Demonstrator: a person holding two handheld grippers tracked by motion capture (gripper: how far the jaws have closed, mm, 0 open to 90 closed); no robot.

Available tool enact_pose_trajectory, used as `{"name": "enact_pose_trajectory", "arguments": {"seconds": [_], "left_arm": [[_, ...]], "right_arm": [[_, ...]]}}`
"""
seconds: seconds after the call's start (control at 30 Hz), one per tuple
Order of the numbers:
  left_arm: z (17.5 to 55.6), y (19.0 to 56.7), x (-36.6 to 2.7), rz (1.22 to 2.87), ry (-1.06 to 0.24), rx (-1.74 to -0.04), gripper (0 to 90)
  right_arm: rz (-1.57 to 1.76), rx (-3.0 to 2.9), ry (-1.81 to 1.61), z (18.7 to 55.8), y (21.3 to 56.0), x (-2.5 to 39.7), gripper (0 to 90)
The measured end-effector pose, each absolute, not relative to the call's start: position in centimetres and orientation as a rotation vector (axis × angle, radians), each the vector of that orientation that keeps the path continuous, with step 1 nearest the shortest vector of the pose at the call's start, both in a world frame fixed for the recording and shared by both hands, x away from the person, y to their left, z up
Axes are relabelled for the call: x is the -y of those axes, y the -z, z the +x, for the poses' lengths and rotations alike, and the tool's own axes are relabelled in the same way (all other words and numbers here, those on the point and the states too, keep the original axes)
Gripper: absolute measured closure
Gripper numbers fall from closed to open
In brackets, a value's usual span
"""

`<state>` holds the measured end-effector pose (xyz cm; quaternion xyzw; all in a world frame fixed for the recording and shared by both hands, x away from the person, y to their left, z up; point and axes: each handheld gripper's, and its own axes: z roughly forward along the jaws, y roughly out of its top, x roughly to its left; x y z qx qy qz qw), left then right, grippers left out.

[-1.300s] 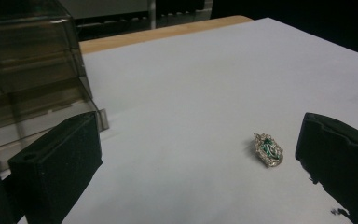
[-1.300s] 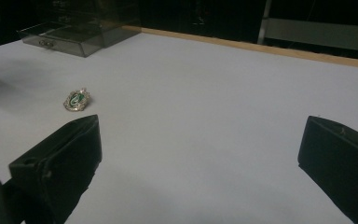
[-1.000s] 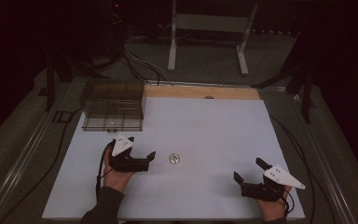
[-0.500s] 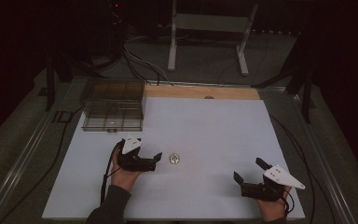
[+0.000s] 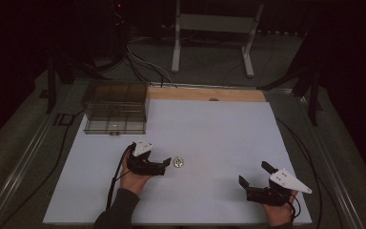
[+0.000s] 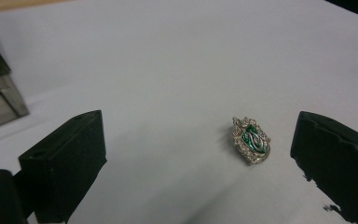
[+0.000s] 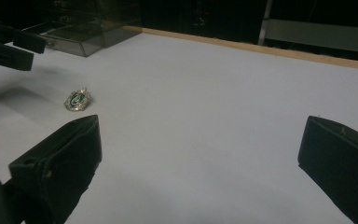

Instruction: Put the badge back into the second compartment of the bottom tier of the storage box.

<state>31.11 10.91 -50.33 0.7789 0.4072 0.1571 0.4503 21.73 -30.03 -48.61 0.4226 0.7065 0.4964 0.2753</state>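
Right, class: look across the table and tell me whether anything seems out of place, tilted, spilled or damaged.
Nothing stands out. The green-and-silver badge lies flat and whole on the white table, between the open jaws of the left gripper. The clear compartment box sits square at the far left corner. The right gripper is open, well apart.

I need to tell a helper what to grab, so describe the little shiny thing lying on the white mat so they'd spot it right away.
On the white mat, look toward the near left, just off the tip of the left tool, well short of the smoky clear box at the far left corner. There lies a small pin badge: a silver, ornate shield shape with green enamel in its middle, the one loose piece on the mat.
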Motion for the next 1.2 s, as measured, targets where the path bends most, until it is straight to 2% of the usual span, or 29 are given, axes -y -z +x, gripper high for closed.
{"name": "enact_pose_trajectory", "arguments": {"seconds": [0.5, 0.6, 0.67, 0.7, 0.77, 0.83, 0.9, 0.93, 0.97, 1.1, 1.13, 1.2], "left_arm": [[32.2, 51.1, -8.2, 1.998, -0.269, -0.997, 10.6], [32.3, 51.5, -7.5, 2.026, -0.255, -1.000, 18.7], [32.3, 51.7, -7.1, 2.042, -0.239, -0.987, 29.5], [32.3, 51.8, -7.0, 2.053, -0.236, -0.986, 29.5], [32.5, 52.1, -6.7, 2.063, -0.207, -0.991, 42.8], [32.6, 52.3, -6.6, 2.072, -0.195, -0.992, 45.7], [32.7, 52.5, -6.4, 2.078, -0.175, -0.996, 53.4], [32.7, 52.5, -6.5, 2.075, -0.170, -0.996, 53.4], [32.8, 52.6, -6.4, 2.066, -0.147, -0.999, 59.9], [32.7, 52.4, -6.3, 2.068, -0.162, -0.988, 70.8], [32.6, 52.3, -6.3, 2.059, -0.160, -0.983, 70.8], [32.3, 51.9, -6.3, 2.041, -0.164, -0.965, 79.0]], "right_arm": [[1.133, -1.900, -1.331, 21.7, 48.6, 30.0, 0.2], [1.133, -1.900, -1.332, 21.7, 48.6, 30.0, 0.2], [1.133, -1.899, -1.333, 21.7, 48.6, 30.1, 0.2], [1.133, -1.899, -1.332, 21.7, 48.6, 30.1, 0.2], [1.133, -1.900, -1.332, 21.7, 48.6, 30.0, 0.2], [1.133, -1.900, -1.332, 21.7, 48.6, 30.0, 0.2], [1.130, -1.901, -1.331, 21.7, 48.6, 30.0, 0.2], [1.130, -1.901, -1.331, 21.7, 48.6, 30.0, 0.2], [1.131, -1.902, -1.330, 21.7, 48.6, 30.0, 0.2], [1.129, -1.903, -1.327, 21.7, 48.6, 30.0, 0.2], [1.129, -1.903, -1.327, 21.7, 48.6, 30.0, 0.2], [1.128, -1.903, -1.325, 21.7, 48.6, 30.0, 0.2]]}}
